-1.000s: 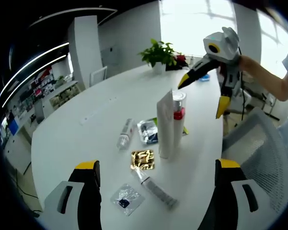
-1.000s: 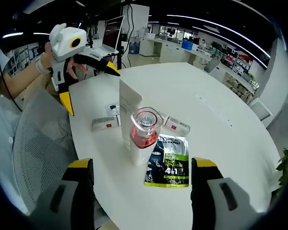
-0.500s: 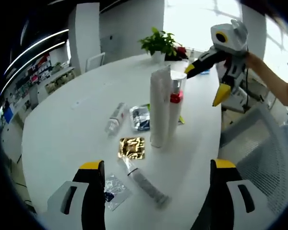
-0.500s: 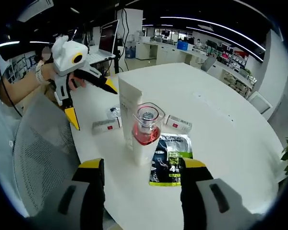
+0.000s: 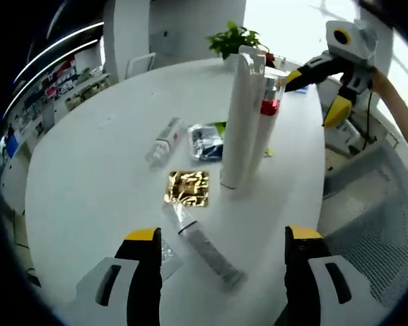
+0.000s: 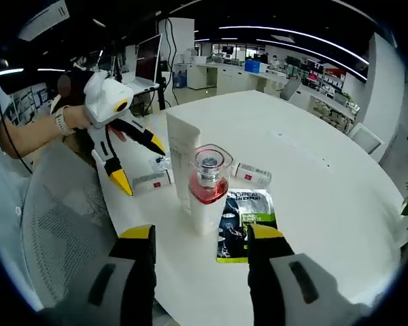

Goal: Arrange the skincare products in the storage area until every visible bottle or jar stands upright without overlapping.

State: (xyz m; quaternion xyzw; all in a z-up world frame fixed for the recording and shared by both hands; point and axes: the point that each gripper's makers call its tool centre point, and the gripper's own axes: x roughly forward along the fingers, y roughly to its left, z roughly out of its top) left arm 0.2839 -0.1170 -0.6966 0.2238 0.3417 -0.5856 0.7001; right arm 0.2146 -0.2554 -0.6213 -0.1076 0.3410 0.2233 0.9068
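Note:
A tall white tube (image 5: 241,119) stands upright on the white table (image 5: 88,170), touching a bottle with a red band and clear cap (image 5: 268,112) behind it. Around them lie a small tube (image 5: 164,132), a dark sachet (image 5: 205,141), a gold sachet (image 5: 188,188) and a grey tube (image 5: 207,248). My left gripper (image 5: 222,234) is open above the grey tube. My right gripper (image 5: 313,96) hangs open beyond the bottle. From the other side, the bottle (image 6: 207,187) stands before the white tube (image 6: 182,163), with my right gripper (image 6: 201,232) open near it and the left gripper (image 6: 139,164) open at the far left.
A dark-and-green sachet (image 6: 243,216) and two small tubes (image 6: 251,174) (image 6: 149,182) lie flat by the bottle. A small clear sachet (image 5: 166,255) lies near the left jaw. A mesh chair (image 5: 367,204) stands at the table edge. A potted plant (image 5: 231,41) is at the far end.
Both cameras have come closer to the standing tube and bottle. Each gripper's jaws stand somewhat closer together than before. The products on the table have not moved.

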